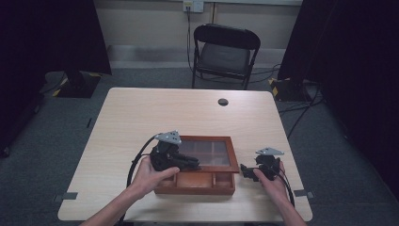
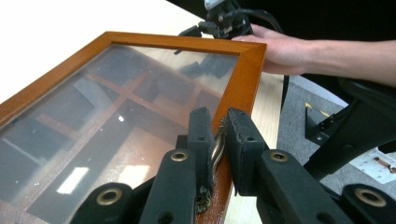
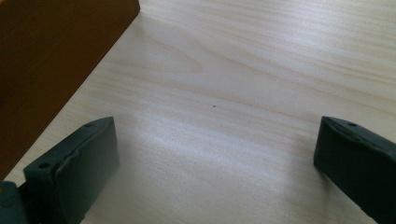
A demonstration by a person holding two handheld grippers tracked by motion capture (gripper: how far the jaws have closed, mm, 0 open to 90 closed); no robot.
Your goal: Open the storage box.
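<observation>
A wooden box [image 1: 195, 182] with a glass-paned lid [image 1: 207, 153] sits near the table's [image 1: 141, 113] front edge. The left gripper [image 1: 190, 163], over the box's front left, has its jaws pinched on a small metal catch [image 2: 217, 142] at the lid's frame, the lid raised. The right gripper [image 1: 245, 171] rests just right of the box, jaws spread wide, holding nothing. Beyond the box stands a folding chair [image 1: 225, 52].

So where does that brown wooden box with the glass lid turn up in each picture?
High view: brown wooden box with the glass lid, low centre on the table.
Left gripper view: across the left and centre, lid raised.
Right gripper view: its side wall at top left.
Shared landmark: pale wooden tabletop.
</observation>
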